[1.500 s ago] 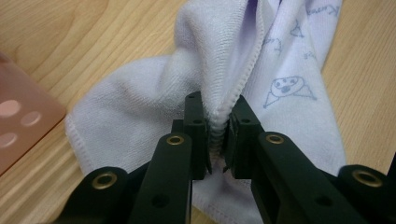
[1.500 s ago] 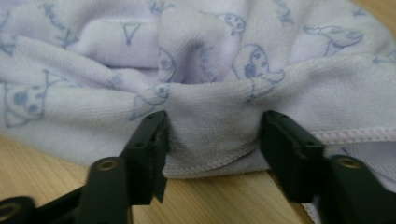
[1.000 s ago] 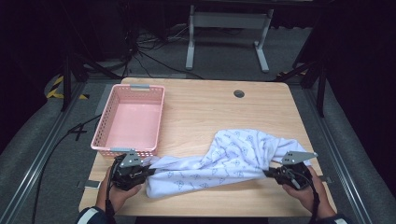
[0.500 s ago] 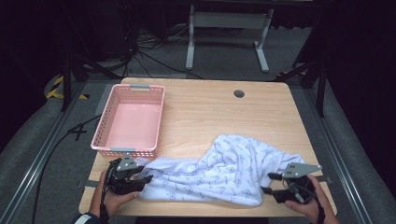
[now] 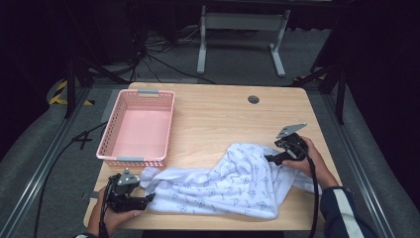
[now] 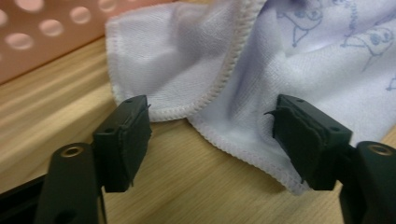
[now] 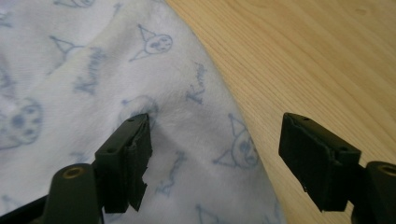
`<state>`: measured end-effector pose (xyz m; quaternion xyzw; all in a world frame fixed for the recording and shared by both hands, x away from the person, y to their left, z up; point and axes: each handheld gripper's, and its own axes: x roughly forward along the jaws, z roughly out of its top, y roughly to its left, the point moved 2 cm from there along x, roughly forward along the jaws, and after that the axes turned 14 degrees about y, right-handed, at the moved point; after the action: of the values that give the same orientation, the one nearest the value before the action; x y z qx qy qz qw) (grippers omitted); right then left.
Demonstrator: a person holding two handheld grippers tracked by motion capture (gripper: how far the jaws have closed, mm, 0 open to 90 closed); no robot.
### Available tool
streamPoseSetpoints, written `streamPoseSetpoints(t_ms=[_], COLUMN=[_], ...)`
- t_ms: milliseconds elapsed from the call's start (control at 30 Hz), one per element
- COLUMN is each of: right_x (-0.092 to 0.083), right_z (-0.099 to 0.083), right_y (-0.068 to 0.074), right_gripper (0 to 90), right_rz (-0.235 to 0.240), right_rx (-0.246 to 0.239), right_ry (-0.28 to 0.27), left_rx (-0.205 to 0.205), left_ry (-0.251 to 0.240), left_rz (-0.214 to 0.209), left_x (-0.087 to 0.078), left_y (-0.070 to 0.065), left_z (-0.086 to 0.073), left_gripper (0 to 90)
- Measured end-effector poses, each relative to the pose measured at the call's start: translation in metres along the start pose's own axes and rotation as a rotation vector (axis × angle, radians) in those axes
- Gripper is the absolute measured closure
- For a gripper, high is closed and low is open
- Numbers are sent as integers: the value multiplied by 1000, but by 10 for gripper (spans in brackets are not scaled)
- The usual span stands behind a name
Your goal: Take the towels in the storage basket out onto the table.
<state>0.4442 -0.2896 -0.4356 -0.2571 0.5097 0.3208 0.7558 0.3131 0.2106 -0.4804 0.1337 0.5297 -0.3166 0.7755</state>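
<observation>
A white towel (image 5: 233, 186) with a pale blue print lies crumpled along the front of the wooden table (image 5: 218, 114). My left gripper (image 5: 148, 198) sits at the towel's left corner. In the left gripper view its jaws (image 6: 212, 121) stand open and have just been opening. The hemmed corner (image 6: 187, 88) lies between them, unpressed. My right gripper (image 5: 270, 159) is at the towel's right side, over its upper edge. Its jaws (image 7: 215, 130) have also just been opening and stand open above the printed cloth (image 7: 93, 70).
An empty pink plastic basket (image 5: 130, 158) stands at the table's left, just behind the left gripper. A round cable hole (image 5: 253, 99) sits near the far edge. Bare wood (image 7: 303, 56) lies to the right of the towel. Dark floor and a metal stand (image 5: 237, 29) lie beyond.
Both grippers have opened and let go of the towel, which now lies slack on the table. The right hand has moved from the front edge toward the back. The left sank slightly.
</observation>
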Motion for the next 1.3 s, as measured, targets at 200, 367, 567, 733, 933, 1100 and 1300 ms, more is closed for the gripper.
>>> streamPoseSetpoints(t_ms=[200, 367, 567, 733, 933, 1100, 1300], right_x=[19, 18, 15, -5, -33, -29, -23], right_z=[7, 5, 8, 11, 4, 6, 25], right_y=[-5, -3, -1, -11, -27, -21, 0], right_gripper=[168, 378, 779, 798, 805, 799, 818], right_rz=[5, 68, 61, -75, -184, -175, -104], right_rx=[9, -1, -39, 50, 193, 164, 96], right_ry=[51, 61, 45, -74, -222, -195, -202], left_rx=[43, 40, 21, 43, 33, 121, 95], left_ry=[12, 3, 14, 42, 19, 13, -132], left_rz=[63, 71, 61, 92, 38, -12, -10], left_x=[2, -1, -6, -12, -26, -20, -29], left_y=[-8, -12, -11, -13, -9, -29, -41], left_z=[2, -2, -9, -17, -27, -30, -17], left_gripper=[340, 559, 841, 865, 869, 863, 559])
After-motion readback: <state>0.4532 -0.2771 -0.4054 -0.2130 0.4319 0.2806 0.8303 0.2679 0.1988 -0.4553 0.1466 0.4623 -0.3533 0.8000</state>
